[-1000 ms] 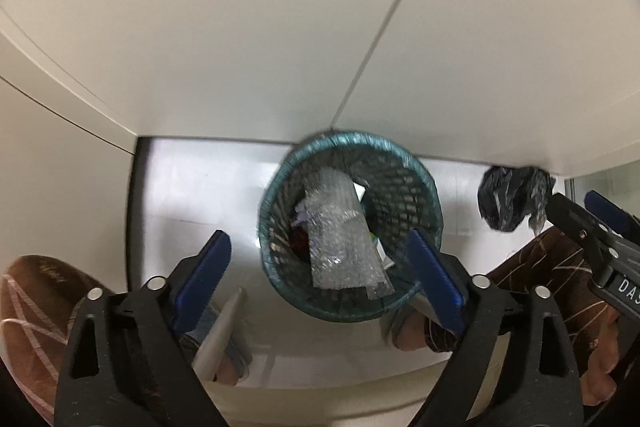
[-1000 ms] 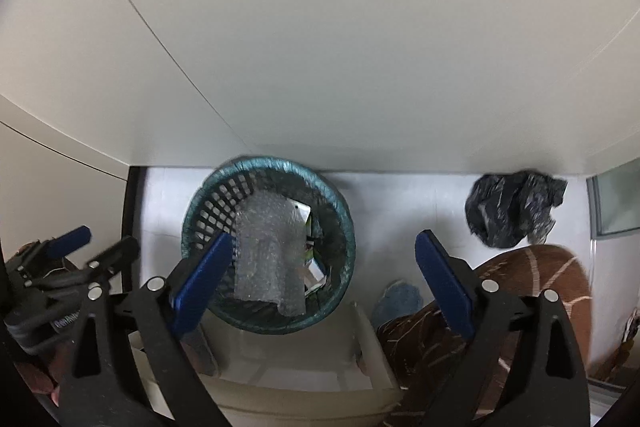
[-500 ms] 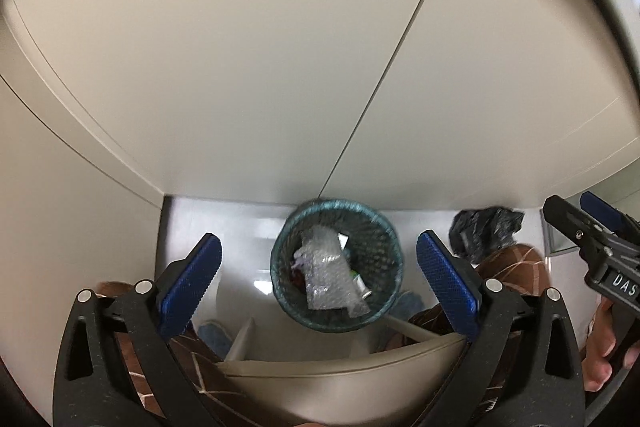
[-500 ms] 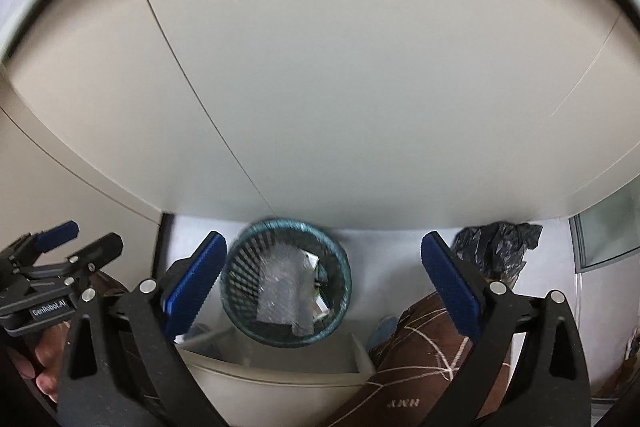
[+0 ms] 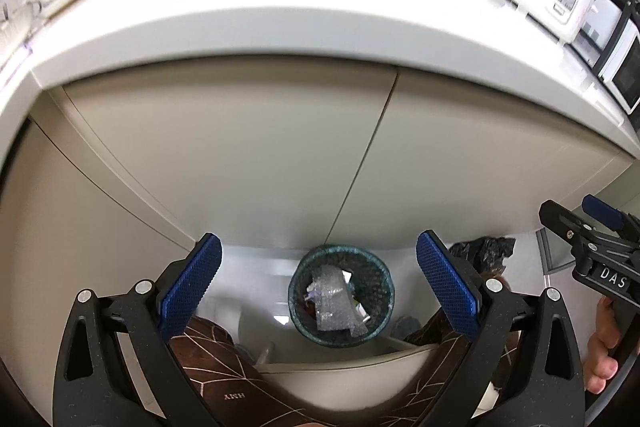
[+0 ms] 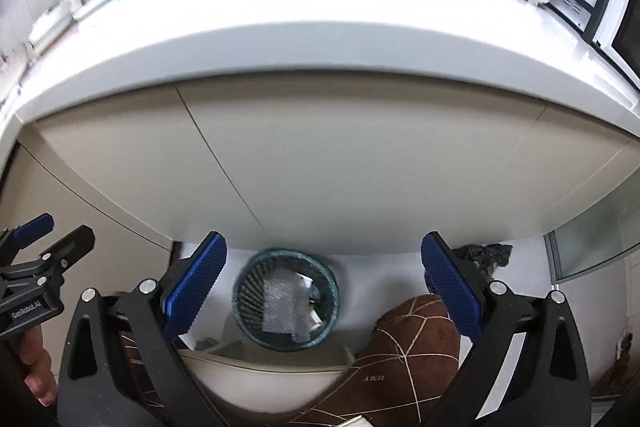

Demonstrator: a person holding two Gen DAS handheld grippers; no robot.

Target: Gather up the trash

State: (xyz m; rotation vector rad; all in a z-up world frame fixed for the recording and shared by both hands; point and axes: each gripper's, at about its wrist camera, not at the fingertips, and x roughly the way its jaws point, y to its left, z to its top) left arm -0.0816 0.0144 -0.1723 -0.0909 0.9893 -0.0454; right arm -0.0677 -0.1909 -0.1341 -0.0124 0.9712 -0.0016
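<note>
both the left hand-held gripper (image 5: 318,291) and the right hand-held gripper (image 6: 324,291) are spread wide and carry nothing. to collect well, aim next at the crumpled black plastic bag (image 5: 486,251) on the floor, beside the teal mesh wastebasket (image 5: 341,297) already holding bubble wrap.

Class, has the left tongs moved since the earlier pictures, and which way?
Yes. The left tongs have risen away from the bin, which now looks far smaller below them, and the counter has come into view above the cabinet doors.

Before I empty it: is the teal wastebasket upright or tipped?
Upright: the teal wastebasket stands on the floor with its mouth facing up, bubble wrap inside.
</note>
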